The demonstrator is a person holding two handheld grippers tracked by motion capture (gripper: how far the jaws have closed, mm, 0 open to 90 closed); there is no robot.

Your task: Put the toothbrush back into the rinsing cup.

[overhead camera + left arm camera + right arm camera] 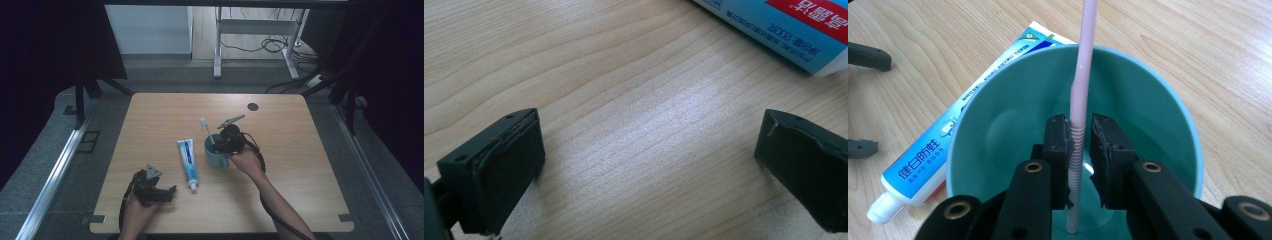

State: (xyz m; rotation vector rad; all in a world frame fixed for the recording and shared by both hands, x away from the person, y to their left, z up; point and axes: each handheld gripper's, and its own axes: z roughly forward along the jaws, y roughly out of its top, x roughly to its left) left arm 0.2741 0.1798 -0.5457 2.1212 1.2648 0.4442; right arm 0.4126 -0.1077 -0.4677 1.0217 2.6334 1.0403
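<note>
Right claw (1079, 137) pinched a toothbrush (1082, 90) standing inside the green cup (1158, 105); left claw (649, 150) gaped wide at the toothpaste's (188, 159) seven o'clock.

Pale pink toothbrush (1083, 75) upright in teal cup (1168, 120), blue-white toothpaste tube (188, 158) flat just beside it

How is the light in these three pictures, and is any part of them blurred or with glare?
High view: dim, dark at both sides, the light wooden table evenly lit. Left gripper view: a pale sheen on the wood between the open jaws; the blue-and-white toothpaste tube is sharp. Right gripper view: soft reflections inside the teal cup; the pink toothbrush handle slightly blurred upward.
</note>
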